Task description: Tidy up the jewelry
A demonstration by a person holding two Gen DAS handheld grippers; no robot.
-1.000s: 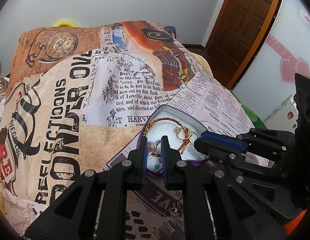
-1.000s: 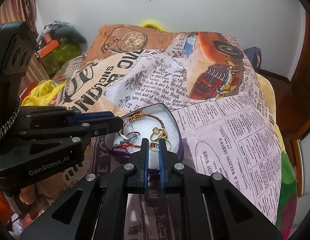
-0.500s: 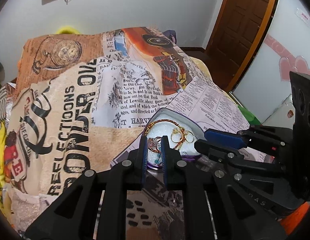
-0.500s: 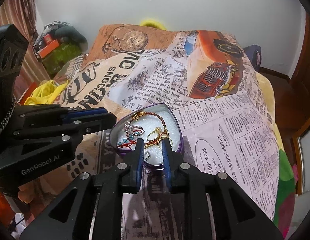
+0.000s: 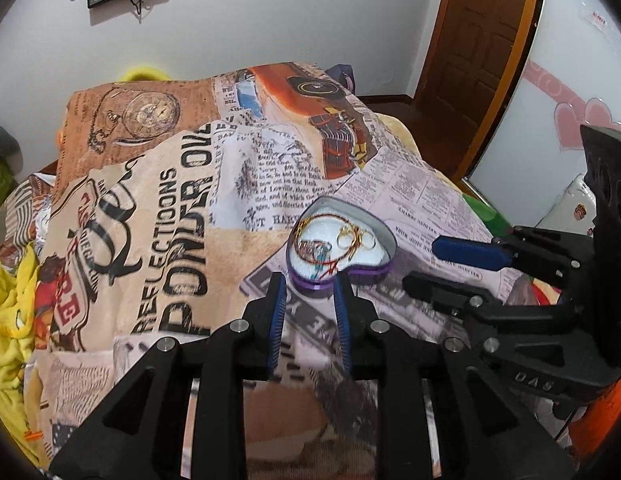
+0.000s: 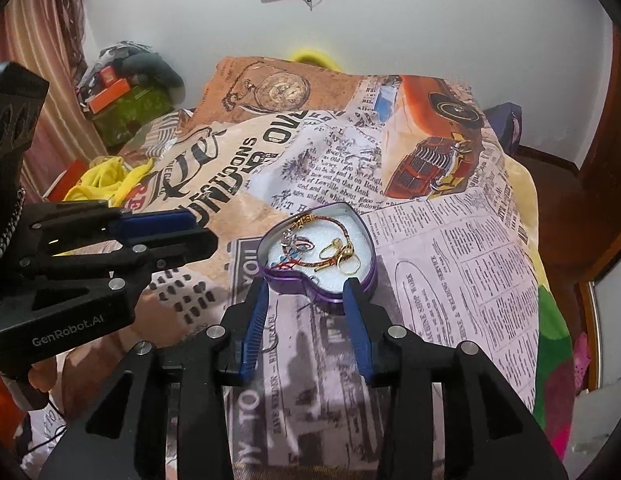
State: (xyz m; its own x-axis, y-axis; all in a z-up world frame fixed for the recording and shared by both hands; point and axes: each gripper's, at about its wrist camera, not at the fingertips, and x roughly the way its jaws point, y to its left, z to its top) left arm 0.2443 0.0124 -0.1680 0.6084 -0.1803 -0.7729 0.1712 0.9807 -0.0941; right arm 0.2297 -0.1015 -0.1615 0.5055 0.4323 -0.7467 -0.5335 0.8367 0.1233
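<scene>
A purple heart-shaped tin (image 5: 384, 266) with white padding lies on the printed bed cover; it also shows in the right wrist view (image 6: 368, 280). Inside lie a red-gold bangle (image 5: 310, 222), gold rings (image 5: 356, 238) and beaded pieces; the rings (image 6: 342, 258) and bangle (image 6: 330, 222) show in the right wrist view too. My left gripper (image 5: 310, 284) is open and empty, just short of the tin's near edge. My right gripper (image 6: 306, 290) is open and empty, its fingertips at the tin's near rim. Each gripper appears in the other's view: right (image 5: 438, 264), left (image 6: 190, 232).
The newspaper-print cover (image 5: 170, 208) drapes the whole bed. Yellow cloth (image 5: 10, 300) lies at the left edge. A brown door (image 5: 482, 40) stands at the back right. A cluttered green bin (image 6: 126, 108) sits at the back left by a curtain.
Both grippers have opened and pulled back from the tin. The jewelry pieces now lie inside the tin, clear of the fingers.
</scene>
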